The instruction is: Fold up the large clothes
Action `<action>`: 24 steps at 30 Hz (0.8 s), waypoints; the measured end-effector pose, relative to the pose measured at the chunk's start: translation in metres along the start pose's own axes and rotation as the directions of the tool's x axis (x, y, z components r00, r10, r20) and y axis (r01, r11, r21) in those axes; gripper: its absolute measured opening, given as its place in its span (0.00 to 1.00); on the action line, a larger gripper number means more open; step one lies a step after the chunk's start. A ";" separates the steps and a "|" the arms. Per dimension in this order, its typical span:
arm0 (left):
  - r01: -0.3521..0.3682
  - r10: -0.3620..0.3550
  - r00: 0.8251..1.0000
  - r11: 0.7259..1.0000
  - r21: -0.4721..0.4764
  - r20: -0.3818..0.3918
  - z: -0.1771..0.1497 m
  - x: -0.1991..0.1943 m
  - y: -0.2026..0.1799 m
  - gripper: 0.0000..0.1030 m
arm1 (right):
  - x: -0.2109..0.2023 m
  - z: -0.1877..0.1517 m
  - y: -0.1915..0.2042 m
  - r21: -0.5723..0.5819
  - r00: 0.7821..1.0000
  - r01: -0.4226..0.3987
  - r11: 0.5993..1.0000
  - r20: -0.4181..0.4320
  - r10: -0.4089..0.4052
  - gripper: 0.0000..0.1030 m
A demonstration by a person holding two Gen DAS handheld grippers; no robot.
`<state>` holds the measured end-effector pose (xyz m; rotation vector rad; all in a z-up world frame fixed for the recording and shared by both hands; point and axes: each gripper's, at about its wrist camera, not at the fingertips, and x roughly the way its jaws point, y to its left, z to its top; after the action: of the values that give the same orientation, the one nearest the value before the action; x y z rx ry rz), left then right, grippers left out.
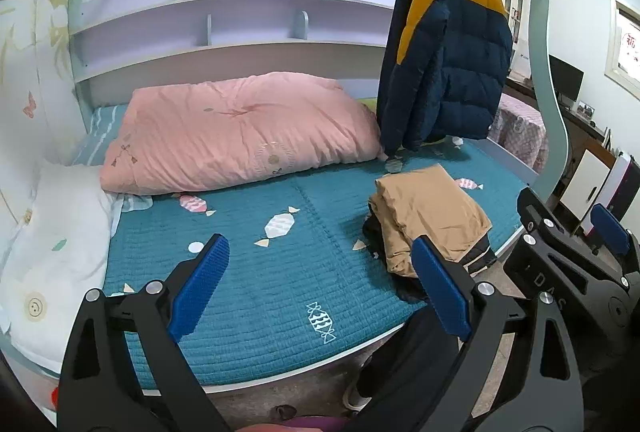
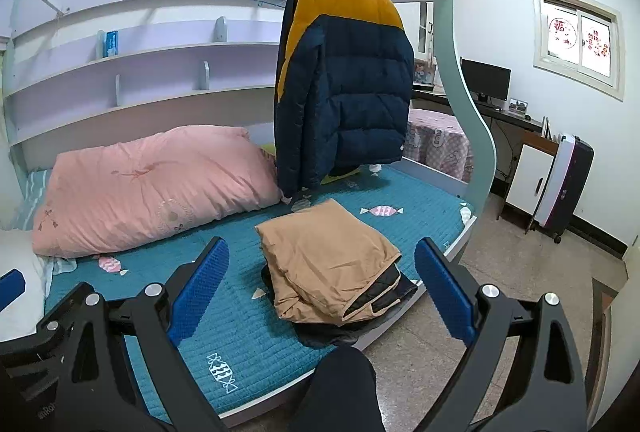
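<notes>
Both grippers, left gripper [image 1: 320,284] and right gripper [image 2: 320,288], gape wide, empty; tan garment [image 2: 326,264] lies folded, jacket [image 2: 348,83] at 12 o'clock hangs unfolded.

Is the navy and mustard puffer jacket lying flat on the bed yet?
No, the navy and mustard puffer jacket hangs from the rail, its hem above the teal quilted bed cover, while the folded tan garment lies below.

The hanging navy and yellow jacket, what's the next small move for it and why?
Probably raise the right gripper toward the puffer jacket to unhook it: it hangs unfolded, the tan garment lies folded already, and both grippers, including the left gripper, are open and empty.
</notes>
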<state>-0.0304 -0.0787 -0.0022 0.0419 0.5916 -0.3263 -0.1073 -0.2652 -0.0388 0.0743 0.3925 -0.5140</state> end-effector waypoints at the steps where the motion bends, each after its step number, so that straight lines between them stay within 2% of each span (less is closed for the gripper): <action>1: -0.001 0.001 1.000 1.000 0.000 -0.001 0.000 0.000 0.000 0.90 | 0.001 0.000 0.000 0.004 1.000 -0.005 1.000 -0.004 0.005 0.88; 11: -0.022 0.022 1.000 1.000 0.006 0.010 0.001 -0.001 -0.004 0.90 | -0.003 -0.002 0.002 0.001 1.000 0.001 1.000 -0.010 -0.001 0.88; 24: -0.015 0.015 1.000 1.000 -0.004 0.010 0.001 -0.002 -0.002 0.90 | -0.003 -0.003 0.001 -0.003 1.000 -0.004 1.000 -0.007 0.004 0.88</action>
<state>-0.0317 -0.0798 0.0002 0.0415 0.5821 -0.3104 -0.1101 -0.2624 -0.0405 0.0742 0.3994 -0.5095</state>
